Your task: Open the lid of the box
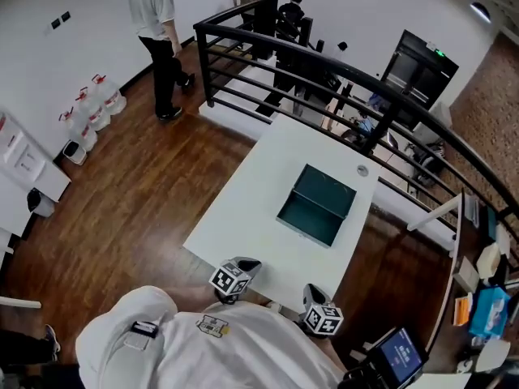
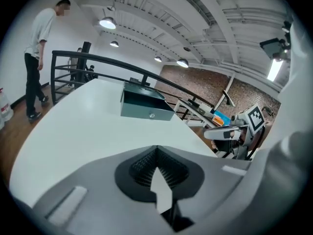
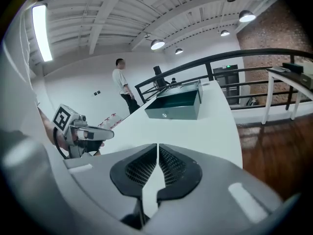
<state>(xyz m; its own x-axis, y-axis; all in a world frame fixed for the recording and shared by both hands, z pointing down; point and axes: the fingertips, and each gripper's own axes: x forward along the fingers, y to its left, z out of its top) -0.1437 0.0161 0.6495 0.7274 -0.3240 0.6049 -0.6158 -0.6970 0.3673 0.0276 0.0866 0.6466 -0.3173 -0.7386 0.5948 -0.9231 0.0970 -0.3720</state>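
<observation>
A dark green metal box [image 1: 315,204] sits on the white table [image 1: 259,185], right of the middle, and its inside shows from above. Its keyhole front faces me in the left gripper view [image 2: 145,105] and the right gripper view [image 3: 178,105]. My left gripper [image 1: 235,276] hovers at the table's near edge, well short of the box. Its jaws [image 2: 156,151] are shut with nothing between them. My right gripper [image 1: 321,313] is beside it, just off the near edge, also shut and empty [image 3: 157,148].
A black railing [image 1: 324,63] runs behind the table. A person [image 1: 158,23] stands at the far left near several water jugs [image 1: 91,108]. A small round disc [image 1: 362,169] lies near the table's far corner. Shelves with clutter [image 1: 486,298] are on the right.
</observation>
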